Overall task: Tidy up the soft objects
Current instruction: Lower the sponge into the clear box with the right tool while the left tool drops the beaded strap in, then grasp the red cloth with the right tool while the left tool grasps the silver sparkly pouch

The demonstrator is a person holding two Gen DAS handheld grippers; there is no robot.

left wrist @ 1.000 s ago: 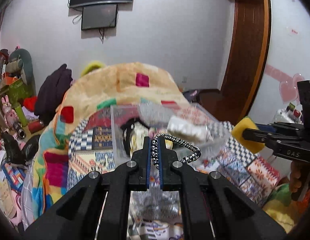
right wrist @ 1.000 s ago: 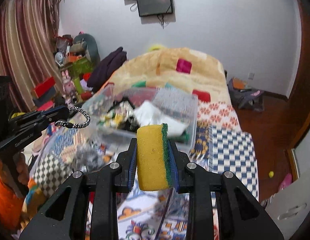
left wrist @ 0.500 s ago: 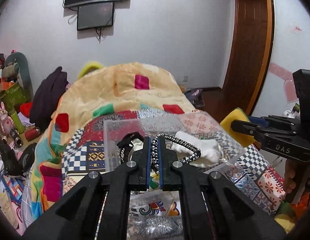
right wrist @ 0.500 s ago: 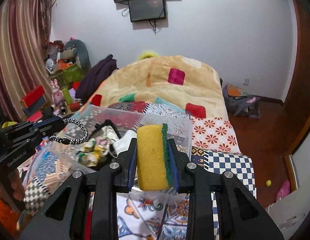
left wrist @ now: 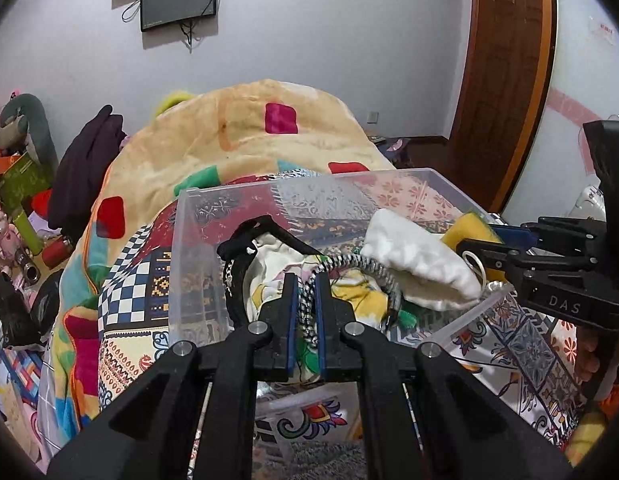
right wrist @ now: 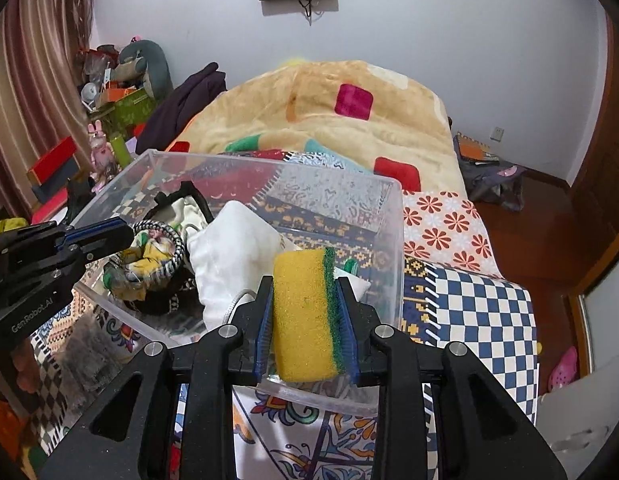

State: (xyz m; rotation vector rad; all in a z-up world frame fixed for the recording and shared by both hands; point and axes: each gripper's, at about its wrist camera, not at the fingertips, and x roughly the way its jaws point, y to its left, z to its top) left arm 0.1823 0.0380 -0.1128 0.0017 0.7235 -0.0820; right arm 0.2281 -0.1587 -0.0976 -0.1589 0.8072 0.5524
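A clear plastic bin (left wrist: 181, 248) (right wrist: 393, 240) sits on the patterned bed and holds a white cloth (left wrist: 421, 256) (right wrist: 229, 256), a floral cloth (left wrist: 277, 256) and a black strap (left wrist: 245, 240). My left gripper (left wrist: 306, 280) (right wrist: 125, 234) is shut on a black-and-white braided hair tie (left wrist: 361, 268) (right wrist: 171, 248), over the bin's near left part. My right gripper (right wrist: 305, 280) (left wrist: 465, 240) is shut on a yellow and green sponge (right wrist: 305, 312) (left wrist: 465, 224), over the bin's near right edge.
A beige blanket (left wrist: 253, 136) (right wrist: 341, 120) with coloured squares is heaped behind the bin. Dark clothes (left wrist: 81, 164), toys and boxes (right wrist: 121, 104) crowd the left side. A grey fuzzy item (right wrist: 85, 352) lies before the bin. A wooden door (left wrist: 505, 80) stands at right.
Both grippers have moved forward and down over the bin, so the hair tie and the sponge now hang above its contents. Both stay shut on their items.
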